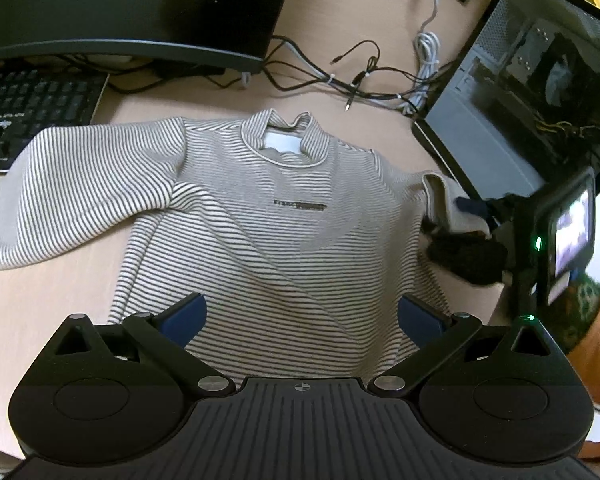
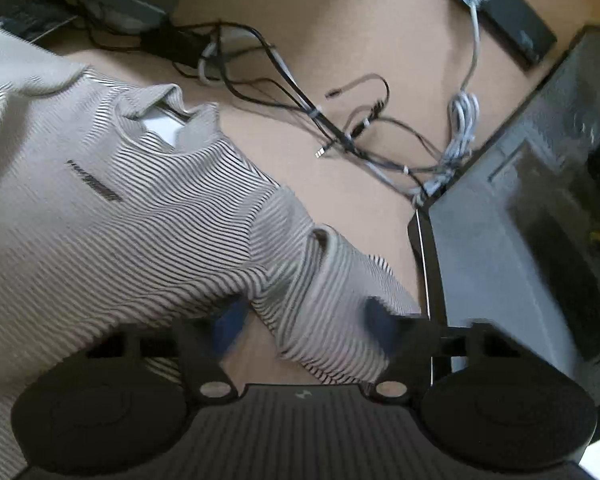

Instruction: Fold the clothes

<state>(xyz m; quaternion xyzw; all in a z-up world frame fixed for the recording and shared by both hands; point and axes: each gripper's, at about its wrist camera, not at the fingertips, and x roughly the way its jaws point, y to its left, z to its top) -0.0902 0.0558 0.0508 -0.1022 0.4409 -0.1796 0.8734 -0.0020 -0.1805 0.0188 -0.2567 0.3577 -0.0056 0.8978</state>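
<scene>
Lying front-up on the pale wooden table (image 1: 60, 280), grey-and-white striped knit sweater (image 1: 260, 232) mostly spread: one sleeve (image 1: 60, 188) stretched out flat at left, other sleeve (image 2: 332, 300) bunched at right, body unfolded. Left gripper (image 1: 300, 320) hovering over hem, fingers wide, empty; right gripper (image 2: 304, 324) fingers straddling bunched sleeve, grip unclear through blur. Small dark chest label (image 1: 300, 205) too blurred to read.

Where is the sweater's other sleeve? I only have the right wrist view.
Observer: The other sleeve lies spread out flat on the desk, reaching toward the keyboard.
Operator: And the left tongs?
Observer: The left tongs are open over the lower body of the sweater, holding nothing.
</scene>
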